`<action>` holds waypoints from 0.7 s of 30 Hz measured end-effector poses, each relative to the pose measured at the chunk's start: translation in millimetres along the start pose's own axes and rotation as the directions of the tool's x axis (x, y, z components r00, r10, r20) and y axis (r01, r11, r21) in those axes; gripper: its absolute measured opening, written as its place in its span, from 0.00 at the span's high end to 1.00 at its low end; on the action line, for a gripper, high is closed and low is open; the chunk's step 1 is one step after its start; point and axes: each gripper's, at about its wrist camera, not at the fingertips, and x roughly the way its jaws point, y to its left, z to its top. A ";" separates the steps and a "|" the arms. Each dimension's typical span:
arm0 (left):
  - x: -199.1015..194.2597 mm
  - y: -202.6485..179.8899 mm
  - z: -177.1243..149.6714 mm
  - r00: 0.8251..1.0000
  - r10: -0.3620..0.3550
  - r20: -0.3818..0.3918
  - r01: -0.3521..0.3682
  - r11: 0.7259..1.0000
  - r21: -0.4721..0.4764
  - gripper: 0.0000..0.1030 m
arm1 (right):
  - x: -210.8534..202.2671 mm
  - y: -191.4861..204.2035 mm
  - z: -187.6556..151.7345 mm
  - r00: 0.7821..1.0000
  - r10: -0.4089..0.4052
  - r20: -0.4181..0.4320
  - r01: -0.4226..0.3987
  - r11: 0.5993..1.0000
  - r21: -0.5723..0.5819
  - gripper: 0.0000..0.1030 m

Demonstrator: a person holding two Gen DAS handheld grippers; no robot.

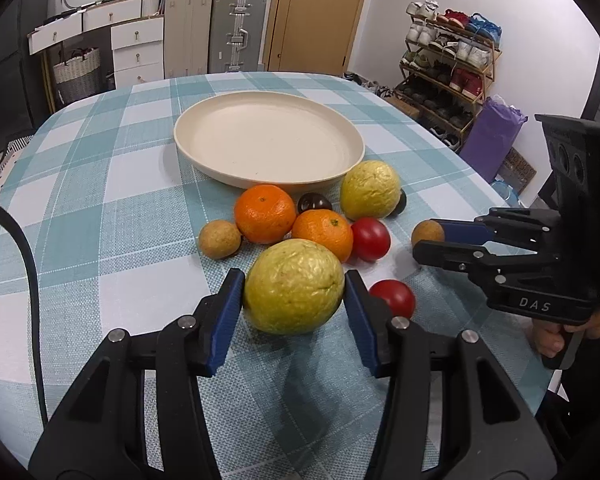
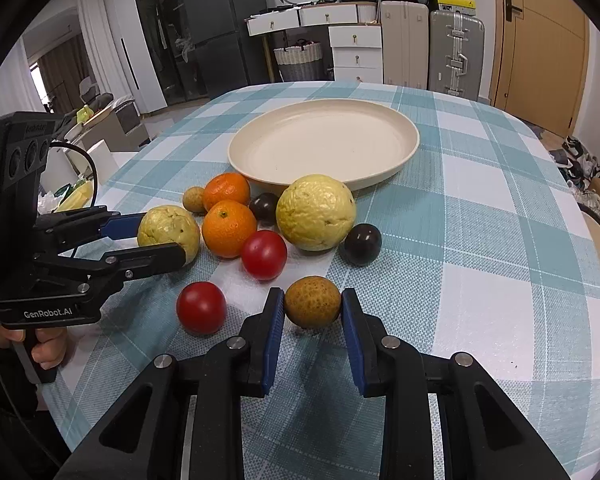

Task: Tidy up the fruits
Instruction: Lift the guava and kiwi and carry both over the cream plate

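Yellow-green fruit (image 1: 294,286) is sitting between the left gripper's (image 1: 294,304) jaws, both blue pads pressing its sides. Clenched on a small brown fruit (image 2: 312,307), the right gripper's (image 2: 312,312) jaws are gripping it low over the checked counter (image 2: 480,240). Beyond both jaws, the cream plate (image 2: 410,142) is lying bare.

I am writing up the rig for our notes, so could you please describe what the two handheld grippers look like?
Both are black plastic pistol-grip tools with silver pivot pins and two fingers faced with blue pads. The left gripper reads "GenRobot.AI" in white and has a black cable looping behind it. The right gripper is marked "DAS". Each carries a black block with round lens-like openings on top.
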 end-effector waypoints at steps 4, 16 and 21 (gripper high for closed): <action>-2.5 -0.3 2.1 0.999 -0.014 0.041 0.014 1.000 -0.008 0.54 | -3.3 -0.7 3.2 1.000 0.009 0.026 -0.009 1.000 0.001 0.71; -27.0 10.4 34.0 0.985 0.010 0.174 -0.006 1.000 -0.027 0.54 | -17.2 -4.1 33.1 0.991 0.008 0.136 -0.009 1.000 0.004 0.71; -27.5 12.6 51.8 0.979 0.019 0.205 -0.013 0.999 -0.032 0.54 | -16.6 -5.7 47.7 0.987 0.010 0.160 -0.011 1.000 0.006 0.71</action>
